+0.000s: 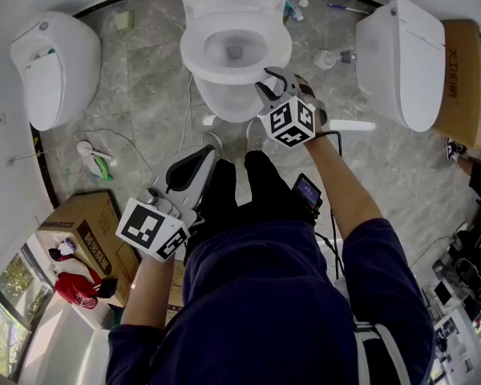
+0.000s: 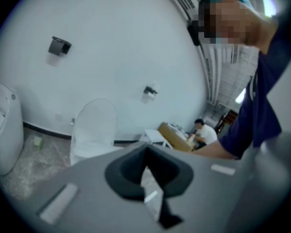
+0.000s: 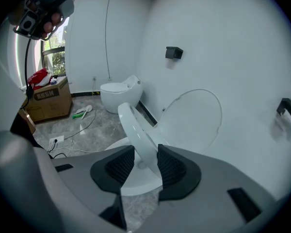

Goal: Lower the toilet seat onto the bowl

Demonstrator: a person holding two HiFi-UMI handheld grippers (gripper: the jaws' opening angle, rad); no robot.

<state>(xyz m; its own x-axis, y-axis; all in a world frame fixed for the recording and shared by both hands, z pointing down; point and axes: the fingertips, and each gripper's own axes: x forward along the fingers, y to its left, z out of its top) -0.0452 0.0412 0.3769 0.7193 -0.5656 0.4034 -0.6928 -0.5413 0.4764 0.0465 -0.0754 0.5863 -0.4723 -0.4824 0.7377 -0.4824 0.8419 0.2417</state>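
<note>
Room: white walls and a grey marble floor (image 1: 144, 87). Three white toilets stand along the floor's far edge, and loose cables and a cardboard box (image 1: 84, 231) lie toward its near left corner.
Task thing: the toilet seat (image 3: 136, 125) belongs to the middle toilet. It stands tilted, partway between the upright lid (image 3: 196, 113) and the bowl (image 1: 224, 103), and is not yet resting on the bowl.
Right tongs (image 3: 144, 161): astride the seat's rim, with the ribbed pads against both of its faces. They hold the seat in a wide grip.
Left tongs (image 2: 146, 174): held low beside the person's leg, well apart from the toilet. They are drawn narrow with nothing between them.
Step in hand: by my reading, the lowering is about halfway.
Risk, slip: the seat is glossy and is gripped only at its thin rim. If the wrist does not follow the seat's swing, the rim could slide out and the seat slam onto the bowl.
Risk, twist: the grip sits on one side of the rim, so a sideways pull there could strain the hinges.
Risk, pinch: a pad kept under the rim too long could get caught between seat and bowl.
</note>
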